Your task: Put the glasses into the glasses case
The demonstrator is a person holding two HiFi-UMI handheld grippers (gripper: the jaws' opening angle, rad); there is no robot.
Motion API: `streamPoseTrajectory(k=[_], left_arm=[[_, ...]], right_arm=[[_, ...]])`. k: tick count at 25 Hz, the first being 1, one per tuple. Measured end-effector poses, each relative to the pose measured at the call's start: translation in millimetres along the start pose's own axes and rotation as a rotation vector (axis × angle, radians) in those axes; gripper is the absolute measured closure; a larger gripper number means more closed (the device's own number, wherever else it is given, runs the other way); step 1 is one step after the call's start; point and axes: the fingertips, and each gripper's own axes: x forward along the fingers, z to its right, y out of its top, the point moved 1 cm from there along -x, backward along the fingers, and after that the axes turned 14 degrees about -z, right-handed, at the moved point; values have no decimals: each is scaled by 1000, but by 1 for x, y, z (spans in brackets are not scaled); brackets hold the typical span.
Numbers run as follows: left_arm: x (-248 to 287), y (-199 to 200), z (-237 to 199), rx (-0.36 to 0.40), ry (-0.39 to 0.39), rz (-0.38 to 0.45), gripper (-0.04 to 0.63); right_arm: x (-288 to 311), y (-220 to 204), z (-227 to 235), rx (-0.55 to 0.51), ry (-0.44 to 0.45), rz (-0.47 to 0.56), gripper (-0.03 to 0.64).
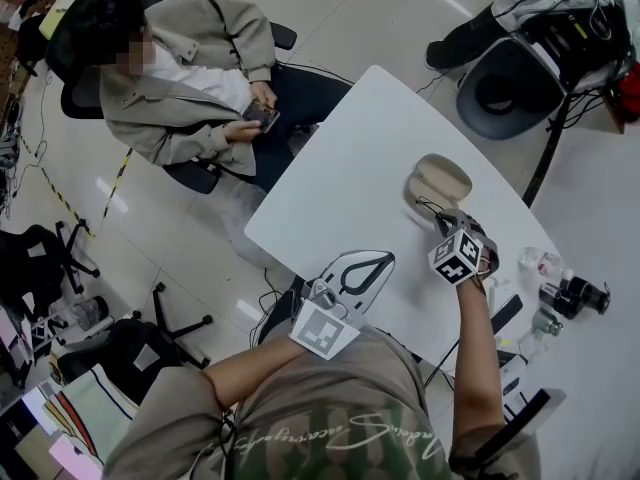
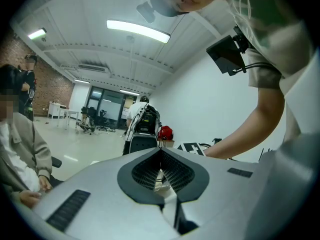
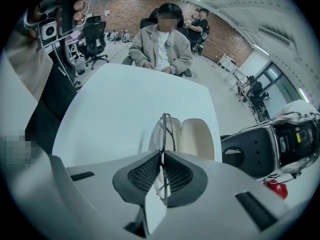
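**A:** Where are the glasses?

**B:** The glasses (image 3: 163, 129) are in the right gripper (image 3: 162, 154). Its jaws are pressed together on the thin wire frame. The frame stands on its edge and reaches out past the tips of the jaws.

**A:** And the glasses case?

**B:** The glasses case (image 1: 440, 180) lies open on the white surface (image 1: 370, 158), with both cream halves facing up. The glasses are just at its near rim, in line with the left half as the right gripper view shows it. Whether the frame touches the case, one cannot tell.

**A:** What does the other hand do?

**B:** The left gripper (image 1: 380, 260) is at the near edge of the surface, close to the person's body and well apart from the case. Its jaws are closed, tip against tip, and they hold nothing.

**A:** Is there anything else around?

**B:** A seated person (image 1: 180, 78) is beside the far side of the surface and holds a phone (image 1: 262, 116) in both hands.
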Motion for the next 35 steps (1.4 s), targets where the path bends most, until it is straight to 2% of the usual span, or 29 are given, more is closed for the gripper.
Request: streamPoseTrajectory(k=[11,18,35], left_arm=[[3,-3,4,-7,-10,-9,589],[2,3,1,15,21,17,589],[7,-6,-2,-14,19,-26,589]], right_arm=[[2,4,4,-15,-1,3,581],[4,7,11,-18,4,31,581],[11,13,24,-30,20,34,581]])
